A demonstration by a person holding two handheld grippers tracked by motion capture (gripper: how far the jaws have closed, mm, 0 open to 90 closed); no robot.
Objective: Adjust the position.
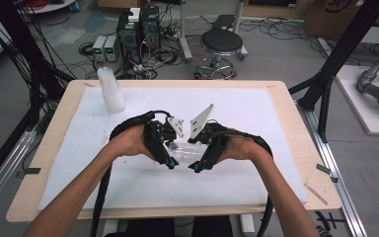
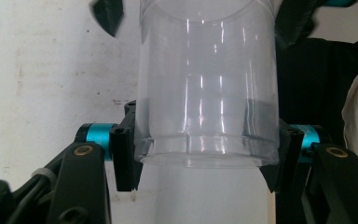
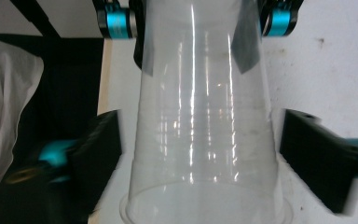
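Observation:
A clear plastic cup [image 1: 184, 149] lies on its side between my two grippers, just above the white mat [image 1: 256, 113] at mid-table. In the left gripper view the cup [image 2: 208, 93] has its narrow base end pinched between my left gripper's [image 2: 208, 156] black pads [image 2: 127, 158], which press on both sides. My left gripper [image 1: 171, 158] comes in from the left. In the right gripper view the cup's [image 3: 205, 116] wide rim end sits between my right gripper's [image 3: 205, 158] jaws, which stand apart from its walls with a gap on each side. My right gripper [image 1: 197, 161] faces the left one.
A stack of clear cups [image 1: 110, 89] stands upside down at the mat's back left corner. The wooden table [image 1: 303, 148] borders the mat on all sides. Beyond the table are a stool [image 1: 221, 42], electronics boxes [image 1: 138, 29] and cables on the floor.

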